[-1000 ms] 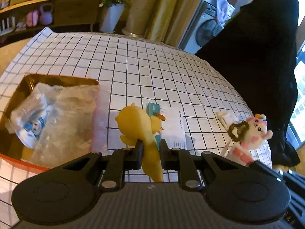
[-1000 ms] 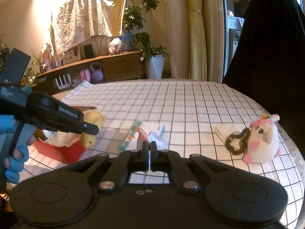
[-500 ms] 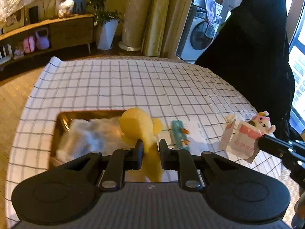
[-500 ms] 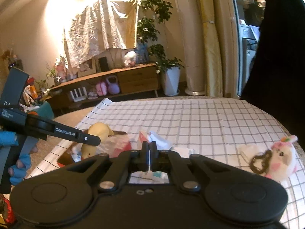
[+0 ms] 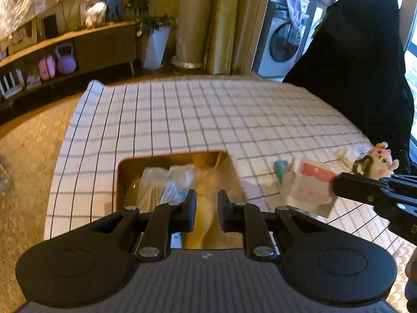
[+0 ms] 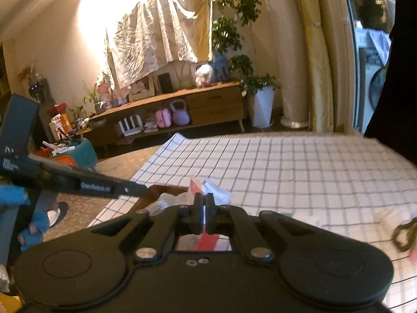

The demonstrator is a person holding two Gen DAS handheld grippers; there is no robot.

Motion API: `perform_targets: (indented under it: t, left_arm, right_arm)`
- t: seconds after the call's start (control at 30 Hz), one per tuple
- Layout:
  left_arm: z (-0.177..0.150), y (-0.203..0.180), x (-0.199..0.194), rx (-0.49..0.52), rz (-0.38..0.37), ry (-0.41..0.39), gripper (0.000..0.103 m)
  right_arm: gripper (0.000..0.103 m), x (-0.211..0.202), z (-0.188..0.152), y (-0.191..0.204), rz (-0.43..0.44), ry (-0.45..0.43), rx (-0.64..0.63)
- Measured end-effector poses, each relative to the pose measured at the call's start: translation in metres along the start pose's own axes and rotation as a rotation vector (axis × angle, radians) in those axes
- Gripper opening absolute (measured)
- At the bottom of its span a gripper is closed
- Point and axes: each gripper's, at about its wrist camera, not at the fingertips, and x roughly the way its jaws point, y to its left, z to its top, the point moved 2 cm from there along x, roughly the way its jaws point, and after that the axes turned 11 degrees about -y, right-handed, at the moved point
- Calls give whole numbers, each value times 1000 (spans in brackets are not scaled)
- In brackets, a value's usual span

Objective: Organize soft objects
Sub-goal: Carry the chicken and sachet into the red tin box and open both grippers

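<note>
My left gripper [image 5: 206, 203] is shut on a yellow plush toy [image 5: 204, 216] and holds it above the brown box [image 5: 120, 180], which holds clear plastic bags [image 5: 161, 185]. My right gripper [image 6: 204, 202] is shut on a white and red soft packet [image 6: 208, 189], lifted above the checked tablecloth; the packet shows in the left wrist view [image 5: 311, 187] to the right of the box. A white and pink plush keychain toy [image 5: 375, 160] lies at the table's right edge.
A teal packet [image 5: 281, 168] and a white paper lie on the checked cloth [image 5: 208, 120] right of the box. A black draped chair [image 5: 365, 65] stands at the far right. A sideboard and plants stand beyond the table.
Both grippers rose and moved left. The yellow toy now hangs over the box, blurred by motion. The right gripper carried the packet closer to the box.
</note>
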Motion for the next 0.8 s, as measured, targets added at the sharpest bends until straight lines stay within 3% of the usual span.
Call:
perform_targets:
  t: [0.37,0.67,0.8]
  left_arm:
    - [-38,27,23,-44,16,73,17]
    - [-44,29,32,-30,6,71,17]
    - [-50,27,35,-16,5,72,17]
  right_arm:
    - [0,73,-46,21,-1,158,-17]
    - [1,90,-69,25,-5,235,-18]
    - [8,94,-73,28,-7,251,-40]
